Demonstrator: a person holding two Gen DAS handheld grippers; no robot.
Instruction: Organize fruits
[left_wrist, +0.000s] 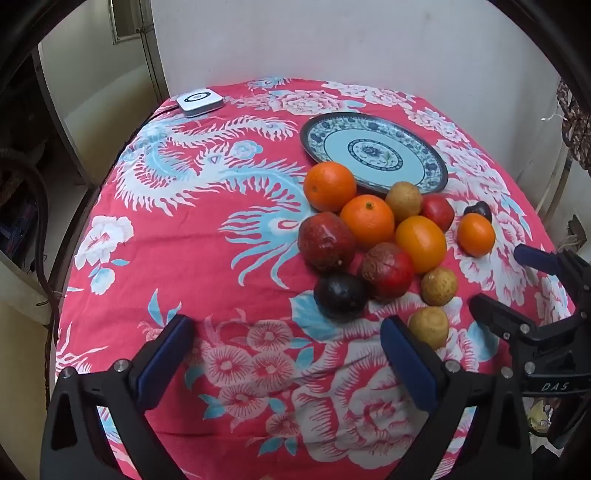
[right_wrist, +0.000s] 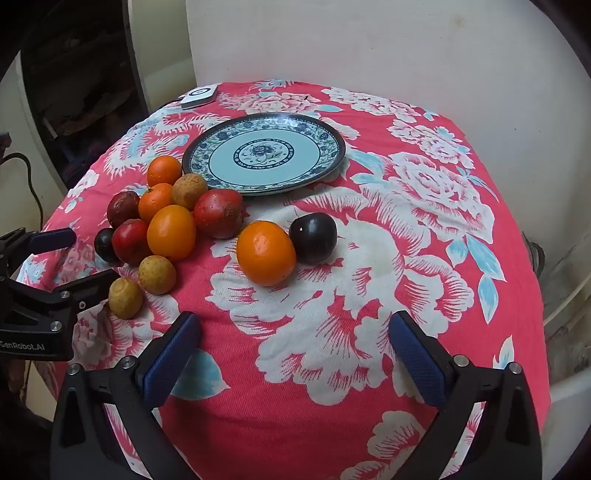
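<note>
Hovering low over red floral tablecloth (right_wrist: 369, 258), left gripper (left_wrist: 288, 354) and right gripper (right_wrist: 295, 347) both spread wide, nothing between fingers. Fruit pile (left_wrist: 373, 240) (oranges, red fruits, yellowish small ones, dark plum) sits just in front of blue-patterned plate (right_wrist: 321, 147), plate bare. One orange (right_wrist: 266, 253) touching dark plum (right_wrist: 313, 236), apart from pile, ahead of right gripper. White device (left_wrist: 199, 100) at far table edge.
</note>
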